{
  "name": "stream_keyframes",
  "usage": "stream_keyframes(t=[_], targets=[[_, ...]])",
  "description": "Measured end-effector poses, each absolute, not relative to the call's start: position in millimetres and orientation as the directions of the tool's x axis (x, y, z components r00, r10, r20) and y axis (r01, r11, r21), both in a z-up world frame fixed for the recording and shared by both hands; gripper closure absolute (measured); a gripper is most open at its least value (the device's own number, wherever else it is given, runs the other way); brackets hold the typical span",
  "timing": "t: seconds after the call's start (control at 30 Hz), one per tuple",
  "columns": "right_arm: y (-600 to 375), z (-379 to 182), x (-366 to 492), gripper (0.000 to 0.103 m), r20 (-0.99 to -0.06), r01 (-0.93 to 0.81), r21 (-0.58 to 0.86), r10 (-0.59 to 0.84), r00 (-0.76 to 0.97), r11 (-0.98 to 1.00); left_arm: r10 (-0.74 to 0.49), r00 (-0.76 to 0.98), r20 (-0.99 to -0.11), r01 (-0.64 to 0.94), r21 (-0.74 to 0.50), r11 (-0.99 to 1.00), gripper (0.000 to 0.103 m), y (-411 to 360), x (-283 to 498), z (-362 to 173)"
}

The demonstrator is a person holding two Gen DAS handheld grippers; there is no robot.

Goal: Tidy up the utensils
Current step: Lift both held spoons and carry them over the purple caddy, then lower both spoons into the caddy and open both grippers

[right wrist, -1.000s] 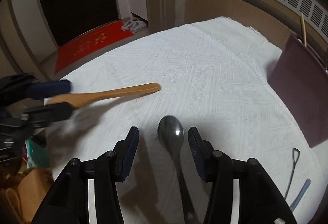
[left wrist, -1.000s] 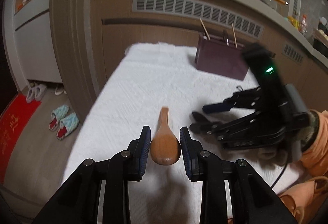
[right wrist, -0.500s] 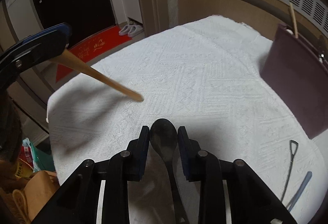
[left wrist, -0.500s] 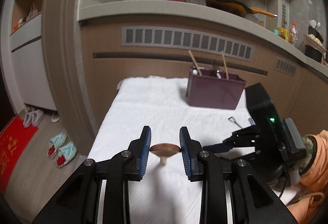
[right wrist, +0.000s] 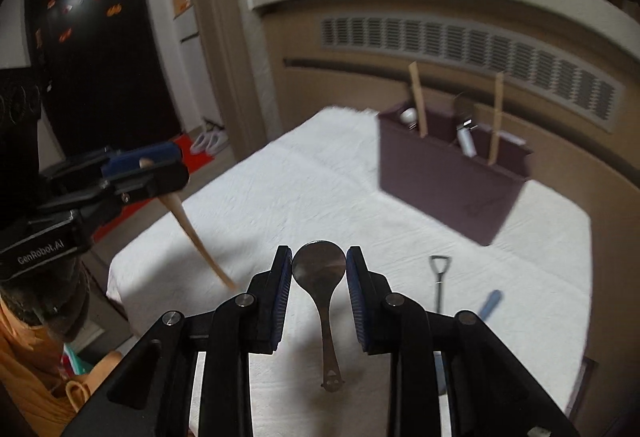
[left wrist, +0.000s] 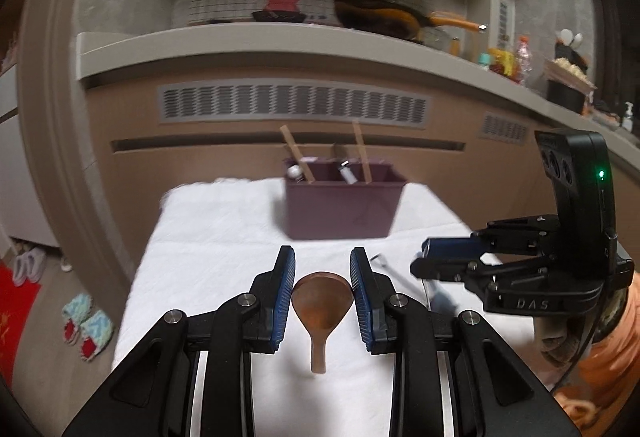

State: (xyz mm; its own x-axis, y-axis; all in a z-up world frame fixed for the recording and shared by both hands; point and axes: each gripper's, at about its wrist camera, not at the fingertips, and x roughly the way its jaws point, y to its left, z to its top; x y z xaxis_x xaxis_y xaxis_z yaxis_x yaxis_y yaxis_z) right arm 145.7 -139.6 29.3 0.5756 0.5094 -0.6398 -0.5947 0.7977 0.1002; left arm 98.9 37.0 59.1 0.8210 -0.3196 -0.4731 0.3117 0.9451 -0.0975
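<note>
My left gripper [left wrist: 322, 287] is shut on the bowl of a wooden spoon [left wrist: 322, 301], held above the table with its handle hanging down. It also shows in the right wrist view [right wrist: 188, 221]. My right gripper [right wrist: 319, 279] is shut on the bowl of a metal spoon [right wrist: 320, 269], lifted, handle hanging down. It appears at the right of the left wrist view [left wrist: 440, 261]. A dark purple utensil box [left wrist: 340, 205] stands at the table's far end [right wrist: 448, 173] with several utensils in it.
The table is covered by a white cloth [left wrist: 224, 237]. A small metal shovel-handled tool [right wrist: 439, 281] and a blue-handled utensil [right wrist: 490, 303] lie on the cloth at the right. A kitchen counter wall stands behind the box. Slippers [left wrist: 86, 321] lie on the floor at left.
Both grippers have lifted their spoons off the cloth and tilted up to face the purple box. The right gripper closed on the metal spoon. The spoon handles now hang down.
</note>
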Motion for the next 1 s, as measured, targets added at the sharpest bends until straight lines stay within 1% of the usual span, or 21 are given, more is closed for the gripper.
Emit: stream_keyframes(t=[0.07,0.2,0.33,0.43,0.53,0.6,0.7,0.87,1.0], targets=[[-151.7,45.3,144.3,0.077,-0.609,-0.563,0.092,0.493,0.621,0.822,-0.335,0.826,-0.454,0.333,-0.087,0.939,0.074,25.7,102.3,72.9],[-171.2,86.6,148.7,0.077,-0.536,-0.512,0.065,0.463,0.707,0.857,-0.342,0.853,-0.395,0.361,-0.025,0.932,0.074,4.9,116.7,114.7],[-183.1,143.5,167.0,0.077,-0.429,-0.447,0.032,0.416,0.802,0.894,-0.367,0.868,-0.335,0.386,-0.011,0.922,0.074,-10.8,152.8,170.5],[-193.4,180.8,185.9,0.077,-0.351,-0.397,0.037,0.384,0.854,0.917,-0.392,0.871,-0.295,0.406,-0.017,0.914,0.074,-18.8,182.2,200.9],[-205.9,201.7,205.8,0.077,-0.285,-0.364,0.06,0.365,0.886,0.93,-0.397,0.878,-0.269,0.408,-0.014,0.913,0.074,-24.3,216.3,213.0],[-209.3,203.9,221.1,0.077,-0.254,-0.353,0.069,0.359,0.898,0.933,-0.395,0.876,-0.278,0.407,-0.015,0.913,0.074,-27.7,240.7,212.4],[-213.8,193.0,253.8,0.077,-0.263,-0.339,0.091,0.35,0.899,0.937,-0.397,0.855,-0.333,0.409,-0.039,0.912,0.074,-32.6,282.4,201.1],[-220.2,149.6,305.9,0.077,-0.321,-0.312,0.14,0.341,0.883,0.94,-0.386,0.815,-0.432,0.392,-0.078,0.917,0.074,-38.0,336.1,157.6],[-211.8,92.3,340.9,0.077,-0.446,-0.299,0.144,0.331,0.832,0.943,-0.391,0.755,-0.527,0.374,-0.144,0.916,0.074,-39.5,369.2,111.4]])
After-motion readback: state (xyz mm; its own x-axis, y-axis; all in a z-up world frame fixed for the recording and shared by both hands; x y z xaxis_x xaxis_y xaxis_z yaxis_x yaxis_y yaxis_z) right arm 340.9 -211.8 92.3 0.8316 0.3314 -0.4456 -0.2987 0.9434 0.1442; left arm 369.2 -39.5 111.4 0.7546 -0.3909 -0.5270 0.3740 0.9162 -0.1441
